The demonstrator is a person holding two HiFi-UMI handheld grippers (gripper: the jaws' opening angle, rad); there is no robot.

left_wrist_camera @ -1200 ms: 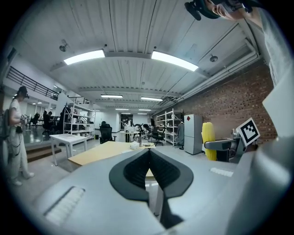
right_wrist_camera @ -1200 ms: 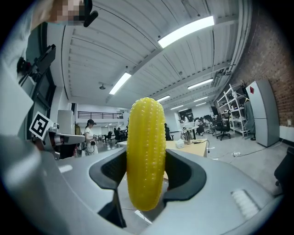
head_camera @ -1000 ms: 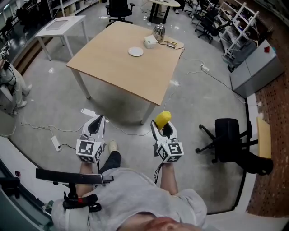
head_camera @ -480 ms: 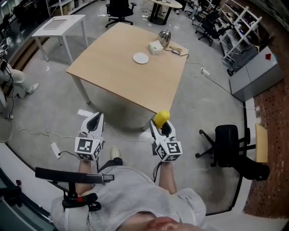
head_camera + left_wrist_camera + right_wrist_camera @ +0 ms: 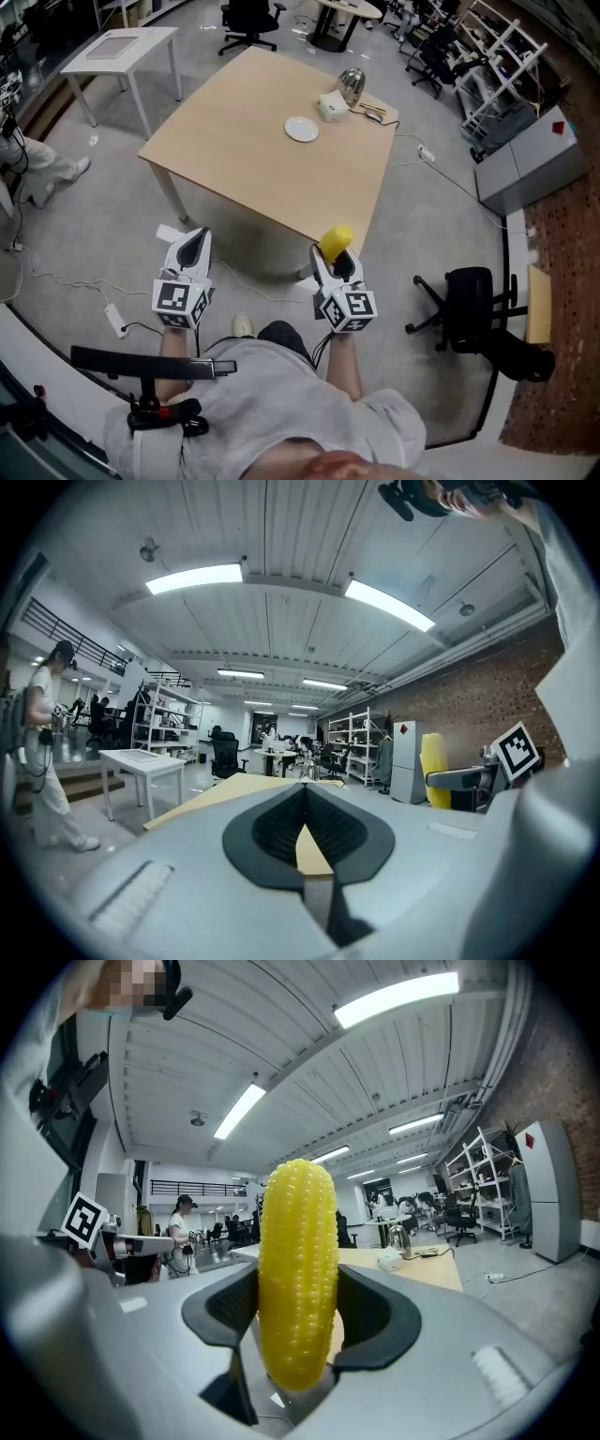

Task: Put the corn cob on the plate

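A person in a grey top stands on a polished grey concrete floor [image 5: 103, 216] in an open workshop, seen from above, holding grey plastic tongs in each hand. At the far left edge of the frame a second person's legs [image 5: 42, 169] show, and a small white table [image 5: 120, 47] stands in the upper left corner.

The left tongs [image 5: 194, 246], lower left of centre, carry nothing. Their ribbed black pads meet at the tips, with only a thin wedge of gap behind them. A cube with square black-and-white markers [image 5: 180, 302] sits on their back.

Above centre stands the square bench [image 5: 244, 141], its smooth top of pale wood on white legs. Toward its upper right corner lies a small round white plate [image 5: 301, 128], empty. Next to it are a white boxy item [image 5: 332, 106] and a shiny rounded metal vessel [image 5: 352, 84].

The right tongs [image 5: 336, 264], just right of centre and below the bench's near corner in the frame, are clamped on the corn cob [image 5: 336, 241]. The cob is a bright yellow, pebbled cylinder with a rounded end. It stands upright between the pads, well apart from the plate.

A black swivel chair [image 5: 473, 295] stands at lower right, and a brick wall [image 5: 562, 234] lines the right edge.
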